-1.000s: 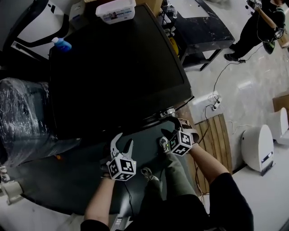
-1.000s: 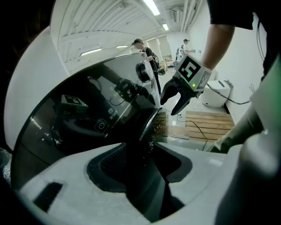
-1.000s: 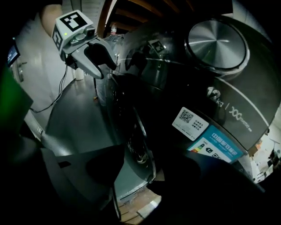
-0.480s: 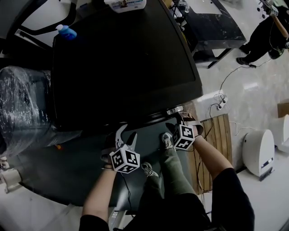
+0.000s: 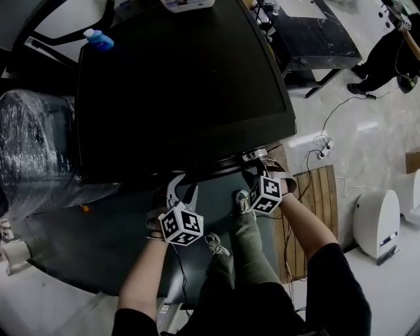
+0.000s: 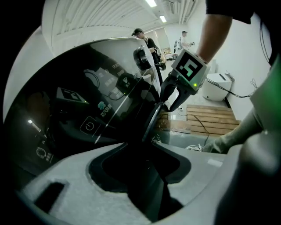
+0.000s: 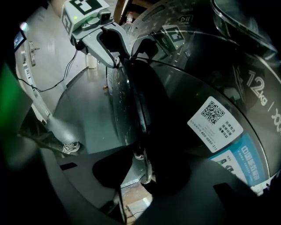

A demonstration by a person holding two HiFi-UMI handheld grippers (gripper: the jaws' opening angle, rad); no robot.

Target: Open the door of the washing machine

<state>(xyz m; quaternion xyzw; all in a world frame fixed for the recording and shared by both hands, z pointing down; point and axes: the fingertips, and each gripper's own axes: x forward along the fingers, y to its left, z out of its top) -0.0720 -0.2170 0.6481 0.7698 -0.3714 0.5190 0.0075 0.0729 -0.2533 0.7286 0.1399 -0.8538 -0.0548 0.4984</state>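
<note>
I look down on the black washing machine (image 5: 177,85), whose front faces my legs. Its round glass door shows in both gripper views, and the door's dark rim (image 6: 151,123) runs between the jaws of my left gripper (image 5: 182,191), which have just been closing onto it. In the left gripper view the rim fills the gap of the left gripper (image 6: 145,151). My right gripper (image 5: 252,176) sits further right on the same door, its jaws also just closing on the rim (image 7: 137,101). Each gripper sees the other: the right gripper (image 6: 172,97) and the left gripper (image 7: 115,48).
A blue bottle (image 5: 100,41) and a white box (image 5: 187,4) stand on the machine's top. A plastic-wrapped bundle (image 5: 33,151) lies to its left. A power strip with cables (image 5: 308,147), a slatted wooden board (image 5: 321,197) and a white device (image 5: 377,223) are on the right.
Both grippers have come in closer under the machine's front edge. The left gripper's fingers stand nearer together than before.
</note>
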